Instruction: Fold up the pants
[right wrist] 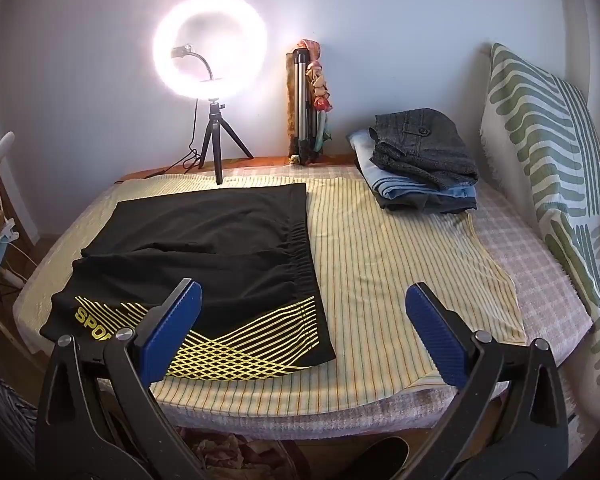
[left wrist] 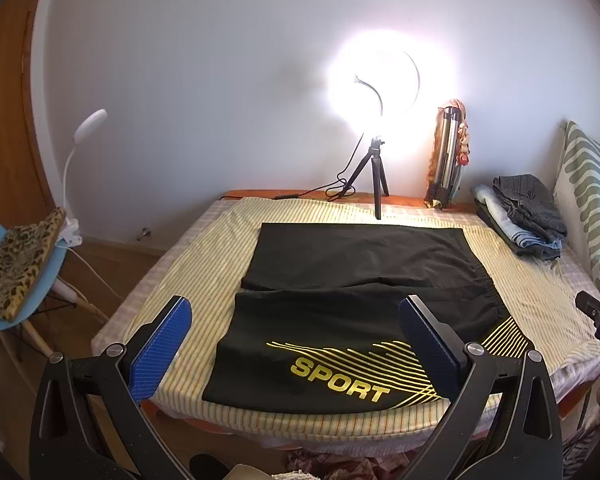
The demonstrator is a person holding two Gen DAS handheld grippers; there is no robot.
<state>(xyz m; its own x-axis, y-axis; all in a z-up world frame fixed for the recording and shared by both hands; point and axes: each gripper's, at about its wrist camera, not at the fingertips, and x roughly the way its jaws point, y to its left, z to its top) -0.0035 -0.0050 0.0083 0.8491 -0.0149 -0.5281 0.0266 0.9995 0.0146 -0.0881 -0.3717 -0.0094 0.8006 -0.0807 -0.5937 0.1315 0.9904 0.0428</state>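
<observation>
Since nothing is gripped yet, I'd say this is the very start of the fold, with the pants laid flat and waiting. Nearest the cameras, the left hand-held gripper (left wrist: 296, 318) is spread wide, hovering over the near leg with empty jaws and touching nothing. The right hand-held gripper (right wrist: 304, 304) is just as wide open and also empty, hanging above the striped yellow sheet (right wrist: 380, 248) to the right of the waistband.

The black pants (left wrist: 340, 280) (shorts really, yellow SPORT print on the near leg) lie spread on the bed, legs pointing left, elastic waist to the right. My guess for the next move: each gripper drops to a near-edge corner, pinches it, and carries the near leg over the far one.

Further back sit a stack of folded clothes (right wrist: 420, 164) on the far right and a ring light (right wrist: 210, 46) by the wall.
</observation>
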